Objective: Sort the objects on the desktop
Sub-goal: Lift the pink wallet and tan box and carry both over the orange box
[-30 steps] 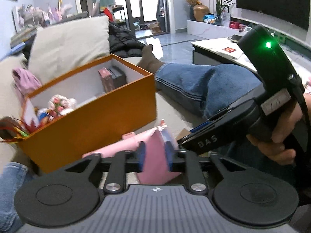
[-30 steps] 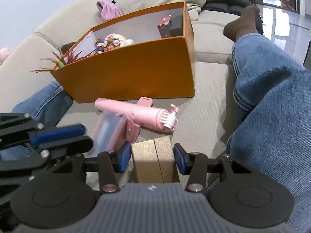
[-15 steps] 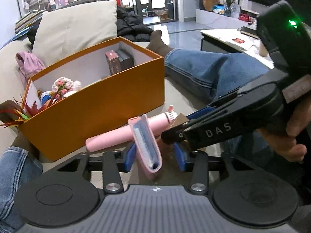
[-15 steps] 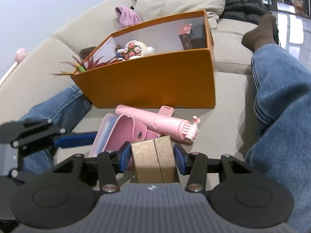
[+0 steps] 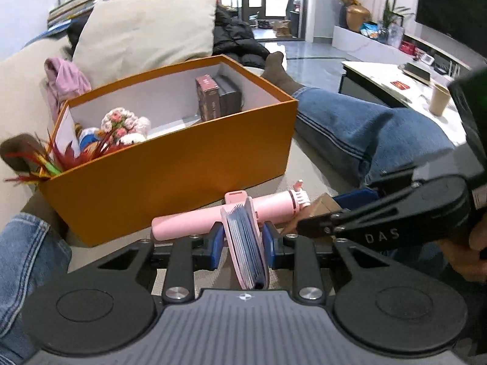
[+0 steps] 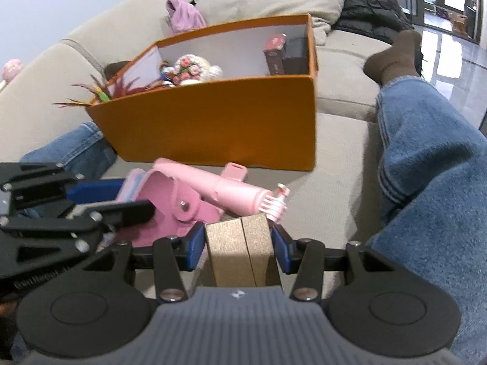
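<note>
Pink card wallet (image 5: 246, 240), previously side-on, now edge-on between closing left hand-held gripper (image 5: 243, 245)

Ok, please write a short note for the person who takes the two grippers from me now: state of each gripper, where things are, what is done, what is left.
Left gripper: jaws closing around the pink card holder, which stands on edge between the pads.
Right gripper: shut on the gold box, low over the sofa.
Pink stick: lies on the sofa before the orange box.
Done: two dark boxes, knitted flowers and red feathers are in the orange box.
Left: card holder, gold box and pink stick.
</note>
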Demonstrator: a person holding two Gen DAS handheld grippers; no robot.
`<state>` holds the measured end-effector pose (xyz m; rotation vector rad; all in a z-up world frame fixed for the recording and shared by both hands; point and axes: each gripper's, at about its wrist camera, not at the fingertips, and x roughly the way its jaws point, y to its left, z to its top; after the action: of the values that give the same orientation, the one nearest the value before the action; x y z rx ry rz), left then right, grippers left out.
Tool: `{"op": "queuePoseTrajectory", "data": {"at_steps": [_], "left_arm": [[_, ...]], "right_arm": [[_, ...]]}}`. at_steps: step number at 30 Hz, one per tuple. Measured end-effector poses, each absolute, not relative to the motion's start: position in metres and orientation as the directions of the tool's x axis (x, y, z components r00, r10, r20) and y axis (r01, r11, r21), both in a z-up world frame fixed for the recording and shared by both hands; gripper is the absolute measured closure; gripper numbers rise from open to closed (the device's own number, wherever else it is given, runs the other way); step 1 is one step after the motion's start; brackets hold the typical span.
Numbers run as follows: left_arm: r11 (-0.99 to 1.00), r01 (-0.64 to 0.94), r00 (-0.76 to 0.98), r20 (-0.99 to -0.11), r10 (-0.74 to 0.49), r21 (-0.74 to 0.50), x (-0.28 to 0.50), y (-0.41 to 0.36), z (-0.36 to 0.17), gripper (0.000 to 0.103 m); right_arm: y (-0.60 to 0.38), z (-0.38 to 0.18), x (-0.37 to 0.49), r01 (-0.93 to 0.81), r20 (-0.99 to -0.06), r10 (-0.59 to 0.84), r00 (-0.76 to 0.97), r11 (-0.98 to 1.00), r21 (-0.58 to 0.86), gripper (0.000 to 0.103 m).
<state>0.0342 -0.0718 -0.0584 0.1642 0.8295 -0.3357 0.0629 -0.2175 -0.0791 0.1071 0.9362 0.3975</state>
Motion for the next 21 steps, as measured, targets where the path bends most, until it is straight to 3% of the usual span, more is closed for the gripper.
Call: {"op": "queuePoseTrajectory", "data": {"at_steps": [2,5,13,21], "left_arm": [[0.943,0.334,0.615,-0.754,-0.231,-0.017,0.037,-0.068,-0.059,0.080],[0.951,0.306,0.616,-0.754,-0.228,-0.038,0.037,-0.062,-0.058,0.084],[0.959,0.266,0.618,-0.745,-0.251,-0.103,0.027,-0.046,-0.041,0.086],[0.950,0.269,0.690,-0.657,-0.305,-0.159,0.021,-0.035,0.012,0.086]], "right_arm": [[-0.220,-0.080,0.063,-0.280,-0.763,0.373,0.528,0.925,0.259,0.053],[-0.220,-0.079,0.062,-0.281,-0.765,0.369,0.528,0.926,0.252,0.053],[-0.220,-0.062,0.053,-0.315,-0.738,0.401,0.542,0.912,0.264,0.053],[-0.221,-0.010,0.054,-0.389,-0.643,0.489,0.590,0.869,0.305,0.053]]}}
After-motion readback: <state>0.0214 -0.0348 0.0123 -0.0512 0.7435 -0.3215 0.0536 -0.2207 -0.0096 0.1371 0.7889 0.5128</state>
